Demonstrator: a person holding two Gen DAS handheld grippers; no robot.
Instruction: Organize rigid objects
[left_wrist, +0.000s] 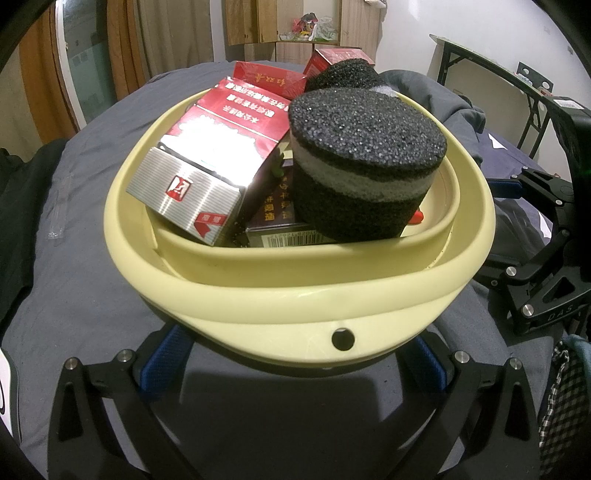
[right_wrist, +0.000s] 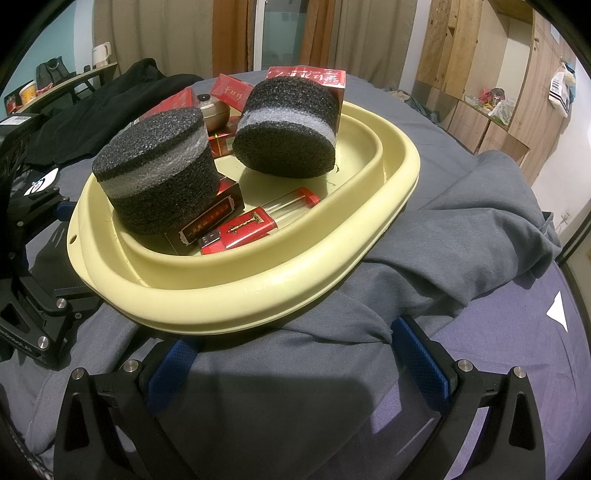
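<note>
A cream plastic basin (left_wrist: 295, 299) (right_wrist: 258, 291) sits on a grey-covered bed. It holds two black foam cylinders with grey bands (left_wrist: 365, 158) (right_wrist: 159, 173) (right_wrist: 291, 125), several red cigarette boxes (left_wrist: 225, 125) (right_wrist: 243, 229), a silver-ended box (left_wrist: 184, 192) and a dark box (right_wrist: 210, 218). A small metal pot (right_wrist: 212, 107) sits among the boxes. My left gripper (left_wrist: 295, 373) is open, its blue-padded fingers (left_wrist: 162, 362) just under the basin's near rim. My right gripper (right_wrist: 295, 354) is open, below the basin's edge over a rumpled grey cloth (right_wrist: 461, 229).
Black clothing (right_wrist: 110, 99) lies on the bed's far side. A folding table (left_wrist: 498, 70) stands at the right of the left wrist view. Wooden cupboards (right_wrist: 480, 55) line the wall. The right gripper's black body (left_wrist: 546, 251) is beside the basin.
</note>
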